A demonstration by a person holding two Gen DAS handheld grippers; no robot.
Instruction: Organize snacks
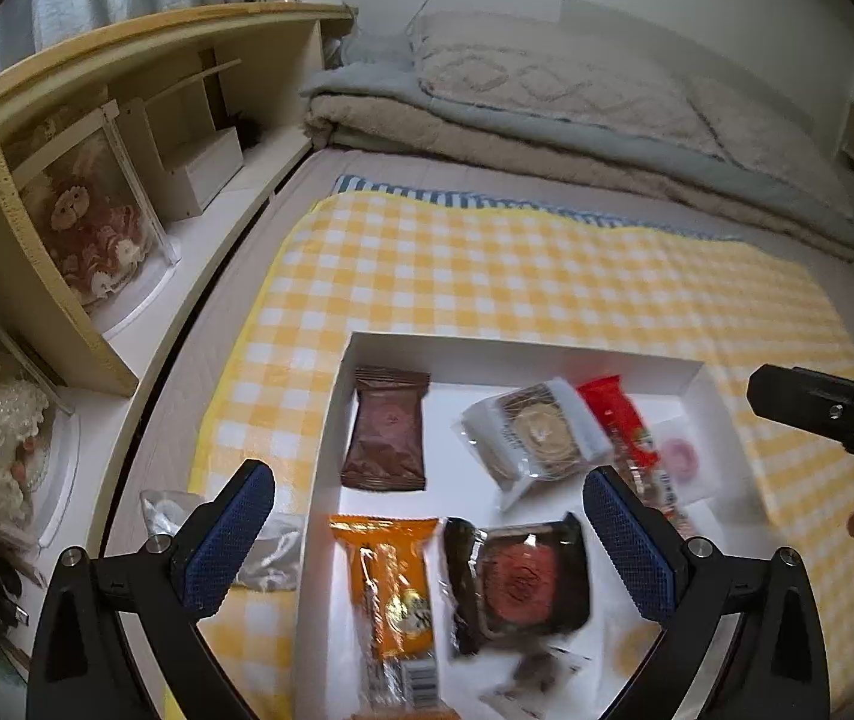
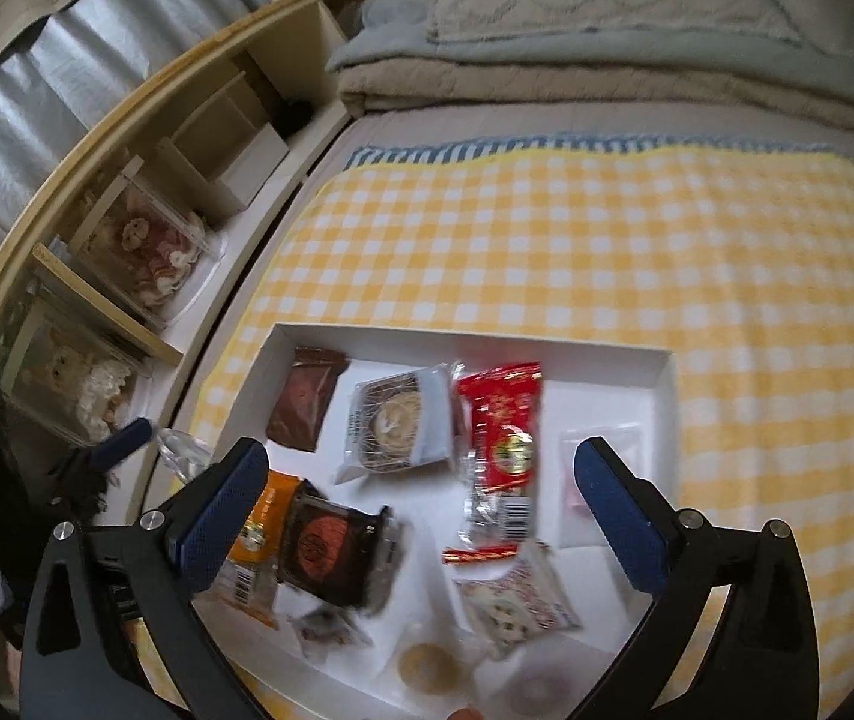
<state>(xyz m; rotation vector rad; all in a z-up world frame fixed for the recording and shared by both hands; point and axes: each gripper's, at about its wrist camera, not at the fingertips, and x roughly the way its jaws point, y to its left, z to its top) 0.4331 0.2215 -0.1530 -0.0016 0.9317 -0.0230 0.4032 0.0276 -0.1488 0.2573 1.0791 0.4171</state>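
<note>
Across the bed (image 1: 282, 228) lies a yellow-and-white checked cloth (image 1: 487, 276), flat and soft, and at the bed's far edge a beige quilt (image 1: 547, 138) is folded in thick layers. Along the left edge of the bed runs a pale wooden shelf (image 1: 96, 84) with plush dolls in clear cases.

On the near part of the cloth sits a shallow white cardboard box (image 1: 523, 354), rectangular with low walls, and the snacks lie inside it. At its far left corner is a brown matte pouch (image 1: 387, 429) with crimped ends. Beside it, toward the middle, a round biscuit in clear film with white ends (image 1: 538, 432) lies tilted. Next comes a glossy red wrapper (image 2: 502, 420), long and narrow. Near the box's left wall lies an orange packet (image 1: 387, 588) with a barcode, and just beside it a dark square pack (image 1: 517, 582) showing a reddish round cake. Near the box's near edge is a small patterned pouch (image 2: 514, 600).

The left gripper (image 1: 427, 540) hangs above the orange and dark packs, its blue textured jaws spread wide and pinching nothing. The right gripper (image 2: 420, 510) hangs over the middle of the box, its jaws also spread wide and empty.
</note>
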